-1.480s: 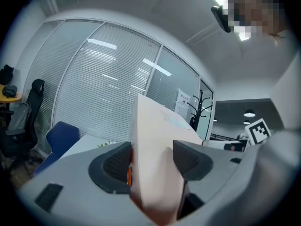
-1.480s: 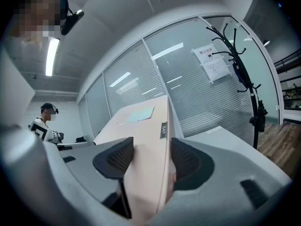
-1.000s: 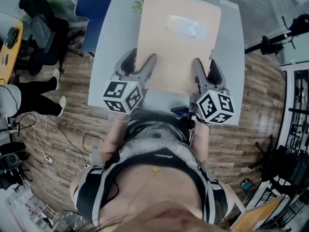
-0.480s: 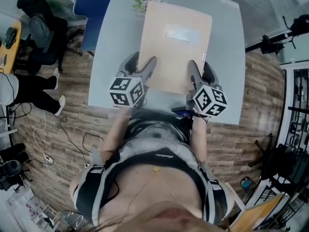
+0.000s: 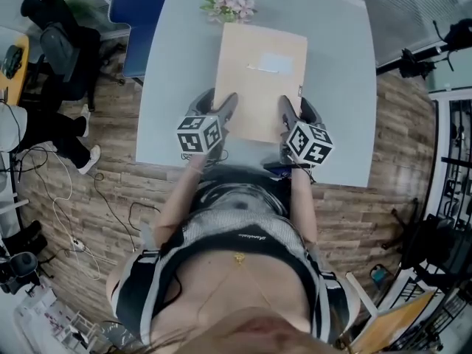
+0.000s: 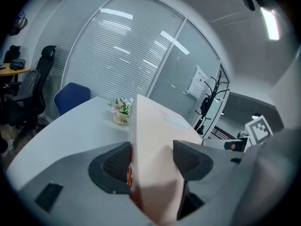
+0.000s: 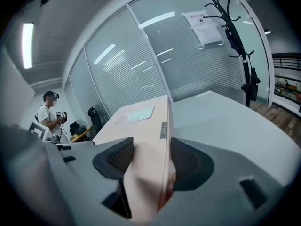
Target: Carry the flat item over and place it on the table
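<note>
Clamping the flat box [image 5: 262, 80] at its near corners, the left gripper [image 5: 218, 106] and right gripper [image 5: 293, 109] hold it over the table [image 5: 173, 65], just short of the flowers [image 5: 230, 4]. Carrying looks done, and setting it down and letting go seem left.

We see bare tabletop [image 5: 166, 87] down the left and right edges, open on either side of the flat box [image 5: 262, 72] that fills the middle, while the flower pot [image 5: 230, 4] at the far edge stands just beyond the box's far-left corner and blocks that way.

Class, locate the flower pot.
In the head view, the flower pot stands at the far end of the table, just beyond the flat box, by its left corner.
</note>
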